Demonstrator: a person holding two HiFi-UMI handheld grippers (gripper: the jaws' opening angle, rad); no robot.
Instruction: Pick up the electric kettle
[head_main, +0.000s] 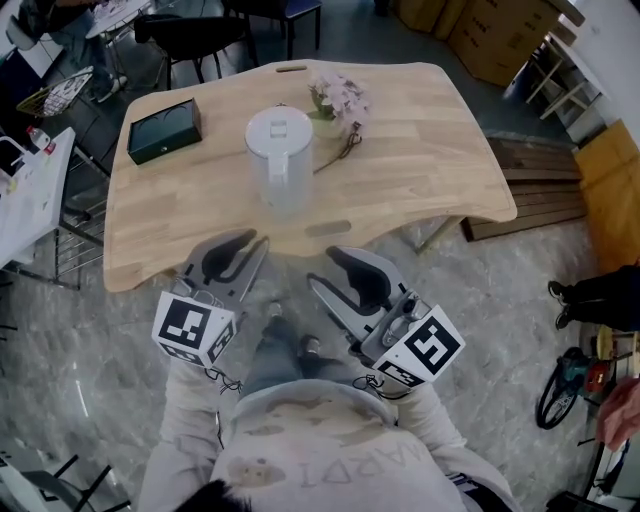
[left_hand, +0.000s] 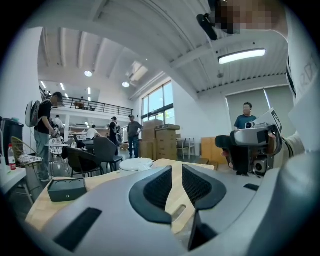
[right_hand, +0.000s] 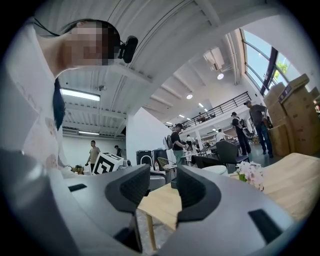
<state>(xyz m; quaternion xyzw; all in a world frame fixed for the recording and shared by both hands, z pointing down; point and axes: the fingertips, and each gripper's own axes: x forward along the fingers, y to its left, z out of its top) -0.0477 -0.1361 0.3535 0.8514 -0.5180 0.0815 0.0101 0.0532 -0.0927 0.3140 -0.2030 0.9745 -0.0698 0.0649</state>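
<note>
The electric kettle (head_main: 280, 158), clear-bodied with a white lid, stands upright near the middle of the light wooden table (head_main: 420, 170). Both grippers hover off the table's near edge, apart from it. My left gripper (head_main: 250, 240) points toward the kettle, its jaws a narrow gap apart with nothing between. My right gripper (head_main: 323, 268) sits further back and right, with jaws wider apart and empty. In the left gripper view the kettle lid (left_hand: 136, 164) shows just beyond the left gripper (left_hand: 177, 172). In the right gripper view the lid (right_hand: 216, 170) peeks over the right gripper (right_hand: 164, 185).
A dark box (head_main: 163, 130) lies on the table left of the kettle. A small pot of pale flowers (head_main: 338, 100) stands behind it to the right. Chairs (head_main: 200, 35), cardboard boxes (head_main: 490, 35) and wooden pallets (head_main: 535, 190) surround the table. Several people stand in the background.
</note>
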